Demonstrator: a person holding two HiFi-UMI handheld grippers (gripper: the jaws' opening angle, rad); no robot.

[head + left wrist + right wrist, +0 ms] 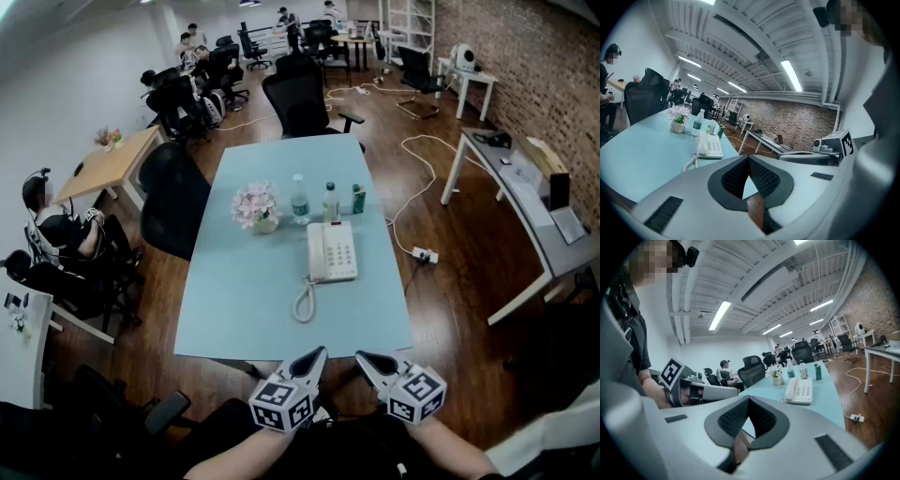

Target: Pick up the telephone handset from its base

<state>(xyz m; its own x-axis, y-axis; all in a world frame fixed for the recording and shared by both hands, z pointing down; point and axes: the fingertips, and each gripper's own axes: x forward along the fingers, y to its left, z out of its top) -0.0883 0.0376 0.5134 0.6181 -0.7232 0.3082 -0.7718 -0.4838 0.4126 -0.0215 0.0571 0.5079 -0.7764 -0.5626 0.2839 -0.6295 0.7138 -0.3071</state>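
Observation:
A white telephone (332, 251) lies in the middle of the light blue table (244, 300), its handset (316, 253) resting along the left side of the base. Its coiled cord (304, 302) loops toward me. My left gripper (317, 354) and right gripper (364, 358) hover side by side just short of the table's near edge, well apart from the phone. Both are shut, with nothing between the pads. In the left gripper view the telephone (709, 147) sits beyond the shut left gripper (748, 159). In the right gripper view the telephone (800, 391) lies ahead and right of the right gripper (748, 399).
Behind the phone stand a vase of pink flowers (257, 207), two clear bottles (299, 200), (330, 202) and a green can (358, 199). Black office chairs (173, 202), (300, 103) flank the table. A power strip (425, 254) and cables lie on the floor at right.

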